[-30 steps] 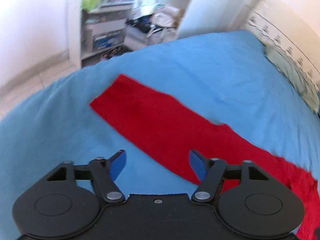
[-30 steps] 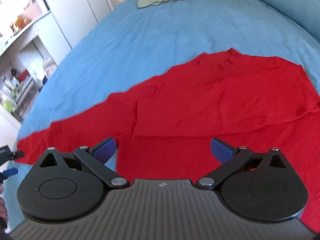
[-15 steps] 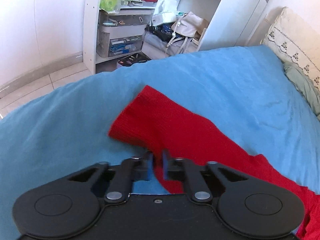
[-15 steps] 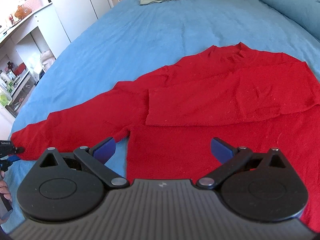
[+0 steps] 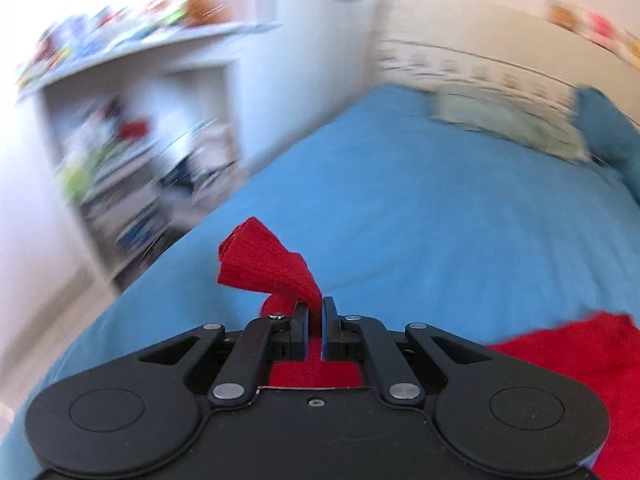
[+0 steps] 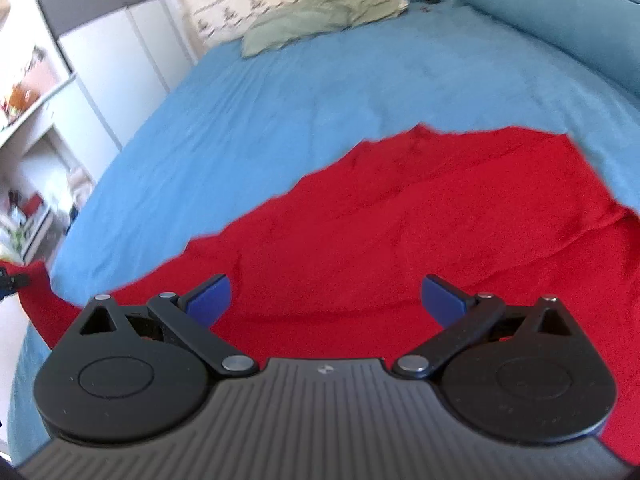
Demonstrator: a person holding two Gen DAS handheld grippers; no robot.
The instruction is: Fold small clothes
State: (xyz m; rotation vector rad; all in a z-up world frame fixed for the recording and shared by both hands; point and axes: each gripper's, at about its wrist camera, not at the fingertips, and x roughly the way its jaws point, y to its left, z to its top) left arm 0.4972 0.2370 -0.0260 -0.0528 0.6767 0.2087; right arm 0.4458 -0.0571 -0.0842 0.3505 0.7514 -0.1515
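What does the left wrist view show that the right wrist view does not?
Only the left wrist view shows the left gripper shut on the red sleeve end, lifted off the bed.

Only the right wrist view shows the right gripper open over the red sweater's body, gripping nothing, plus the teal bolster.

Both show the blue bedsheet, the green pillow and the white shelving.
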